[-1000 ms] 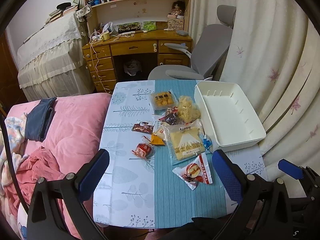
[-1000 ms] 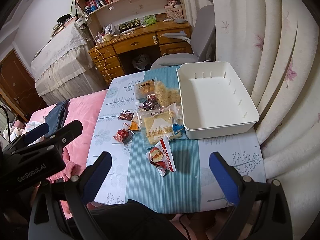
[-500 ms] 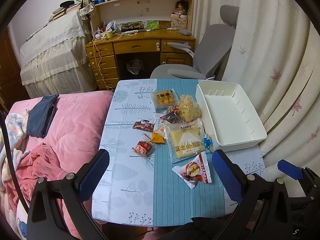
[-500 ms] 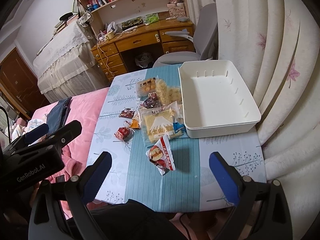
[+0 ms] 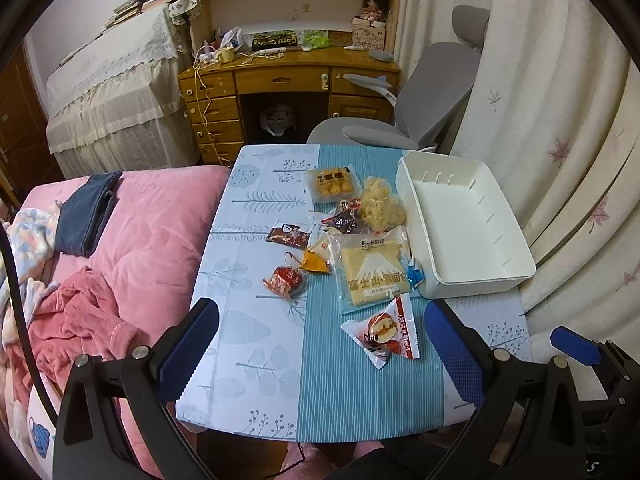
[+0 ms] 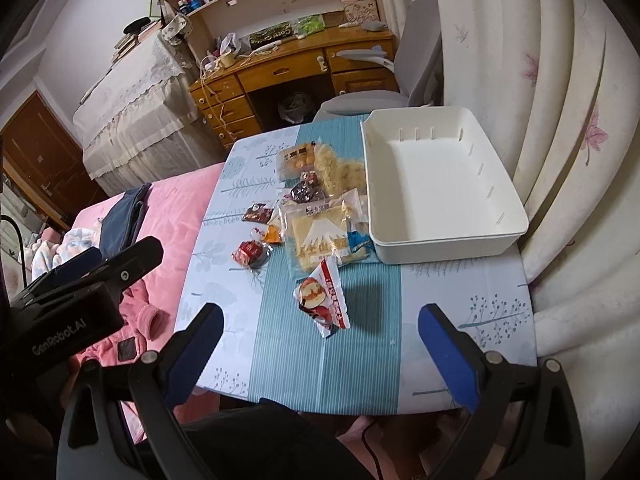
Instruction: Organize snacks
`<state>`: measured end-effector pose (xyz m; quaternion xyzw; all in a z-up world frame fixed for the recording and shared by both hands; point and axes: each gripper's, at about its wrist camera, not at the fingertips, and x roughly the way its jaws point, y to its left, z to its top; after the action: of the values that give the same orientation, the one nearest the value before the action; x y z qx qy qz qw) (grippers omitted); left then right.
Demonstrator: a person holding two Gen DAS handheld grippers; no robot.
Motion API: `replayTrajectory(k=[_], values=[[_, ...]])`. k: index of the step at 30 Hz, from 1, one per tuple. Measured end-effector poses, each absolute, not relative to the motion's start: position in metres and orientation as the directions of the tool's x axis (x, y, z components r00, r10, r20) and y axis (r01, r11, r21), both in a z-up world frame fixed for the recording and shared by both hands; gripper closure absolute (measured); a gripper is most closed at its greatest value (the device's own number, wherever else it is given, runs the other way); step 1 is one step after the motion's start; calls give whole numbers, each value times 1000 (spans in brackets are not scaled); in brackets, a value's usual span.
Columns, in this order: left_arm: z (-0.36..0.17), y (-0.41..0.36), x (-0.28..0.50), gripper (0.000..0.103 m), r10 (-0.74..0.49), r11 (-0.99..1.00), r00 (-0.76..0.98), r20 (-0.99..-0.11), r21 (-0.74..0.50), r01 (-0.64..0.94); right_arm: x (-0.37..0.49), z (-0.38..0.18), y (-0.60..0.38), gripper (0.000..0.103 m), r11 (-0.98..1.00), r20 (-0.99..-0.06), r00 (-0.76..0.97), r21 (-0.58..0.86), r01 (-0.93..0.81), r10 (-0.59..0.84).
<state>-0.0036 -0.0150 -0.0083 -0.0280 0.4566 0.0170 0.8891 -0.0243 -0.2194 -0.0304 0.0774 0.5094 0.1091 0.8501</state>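
Lying nearest me, at centre frame, a red-and-white snack packet (image 6: 323,298) rests flat on the striped tablecloth (image 6: 288,344); other wrapped snacks cluster above it, touching an empty white bin (image 6: 444,216) at upper right. My right gripper (image 6: 318,354) and left gripper (image 5: 316,346) hover released, holding nothing. I would pinch the packet's crimped edge, not its middle.

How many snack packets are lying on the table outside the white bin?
9, maybe more hidden: white apple packet nearest, Fuji bread, blue candy, red candy, orange wedge, brown wrapper, dark pack, noodles, biscuits.
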Motion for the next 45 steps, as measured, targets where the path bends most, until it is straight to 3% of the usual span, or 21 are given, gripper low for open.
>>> replayTrajectory(k=[18,31,45], values=[[-35,-10,-4,1,123,981,480,-868,33,-192,-7,-69,-235,4,923,-855,349,360,-133,384],[-61,18,31,1,34,995,395,-918,-6,-98,16,-113,-222,5,916,-895,209,400,-19,395],[-137,57,113,1,-95,992,274,-957,-67,111,40,-171,-186,5,935,-961,90,277,221,263]])
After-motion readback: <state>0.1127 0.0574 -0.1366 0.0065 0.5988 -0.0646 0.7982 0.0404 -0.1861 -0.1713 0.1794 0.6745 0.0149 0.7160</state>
